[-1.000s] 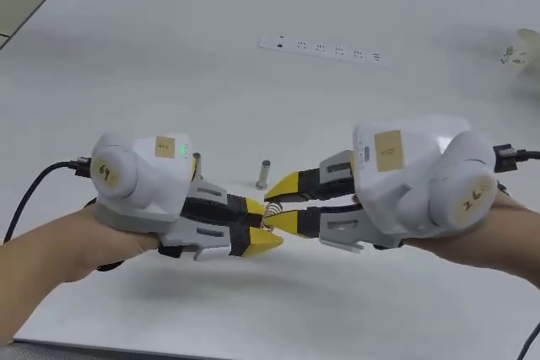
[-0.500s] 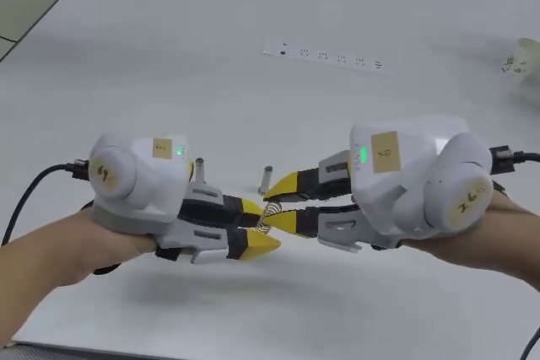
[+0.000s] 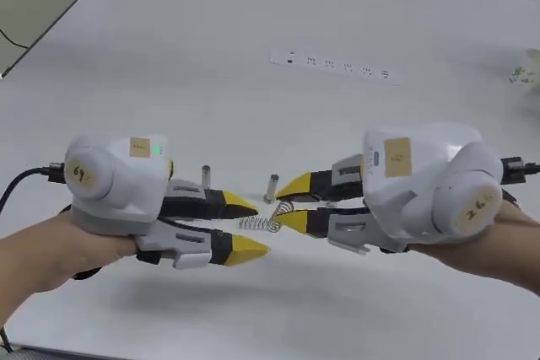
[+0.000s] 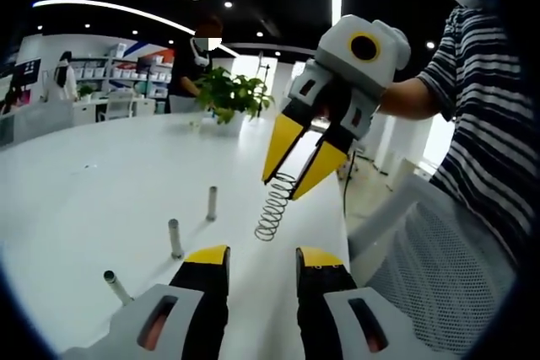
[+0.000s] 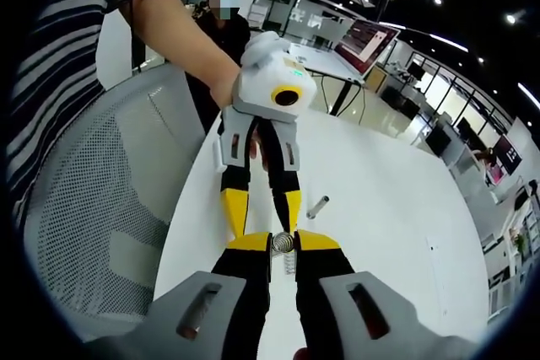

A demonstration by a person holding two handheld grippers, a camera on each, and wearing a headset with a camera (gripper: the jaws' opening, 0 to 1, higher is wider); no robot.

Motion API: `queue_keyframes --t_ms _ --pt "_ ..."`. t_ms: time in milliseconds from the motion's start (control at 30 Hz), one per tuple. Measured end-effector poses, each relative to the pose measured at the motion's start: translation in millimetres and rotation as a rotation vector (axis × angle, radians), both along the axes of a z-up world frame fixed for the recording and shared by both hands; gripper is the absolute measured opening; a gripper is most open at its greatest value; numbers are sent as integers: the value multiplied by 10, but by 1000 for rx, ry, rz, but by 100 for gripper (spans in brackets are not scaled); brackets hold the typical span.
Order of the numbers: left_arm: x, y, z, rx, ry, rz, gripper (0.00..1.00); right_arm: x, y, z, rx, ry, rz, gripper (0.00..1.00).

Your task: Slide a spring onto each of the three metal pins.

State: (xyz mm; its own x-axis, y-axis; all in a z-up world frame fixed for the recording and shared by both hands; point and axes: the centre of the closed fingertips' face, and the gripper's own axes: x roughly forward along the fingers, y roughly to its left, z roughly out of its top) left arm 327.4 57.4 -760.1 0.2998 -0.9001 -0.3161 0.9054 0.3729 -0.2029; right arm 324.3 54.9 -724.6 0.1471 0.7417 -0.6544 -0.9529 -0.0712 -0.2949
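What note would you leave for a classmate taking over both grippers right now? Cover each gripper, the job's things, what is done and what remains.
Right gripper: shut on one end of the spring, which trails toward the other gripper.
Left gripper: open, holding nothing, tips facing the spring's free end.
Pins: near pin, middle pin and far pin stand on the table, all bare.
Done: one spring picked up.
Left: slide a spring onto each of the three pins.

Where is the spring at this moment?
In the head view the spring sticks out from the right gripper, toward the open left gripper, near a pin.
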Motion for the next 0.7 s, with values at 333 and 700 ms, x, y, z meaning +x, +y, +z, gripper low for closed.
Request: queue_keyframes --t_ms 333,700 --pt "47 267 -3 24 15 65 34 46 -66 -38 -18 -10 -10 7" --pt "55 596 -2 44 27 133 43 57 -134 -93 -82 -38 19 7"
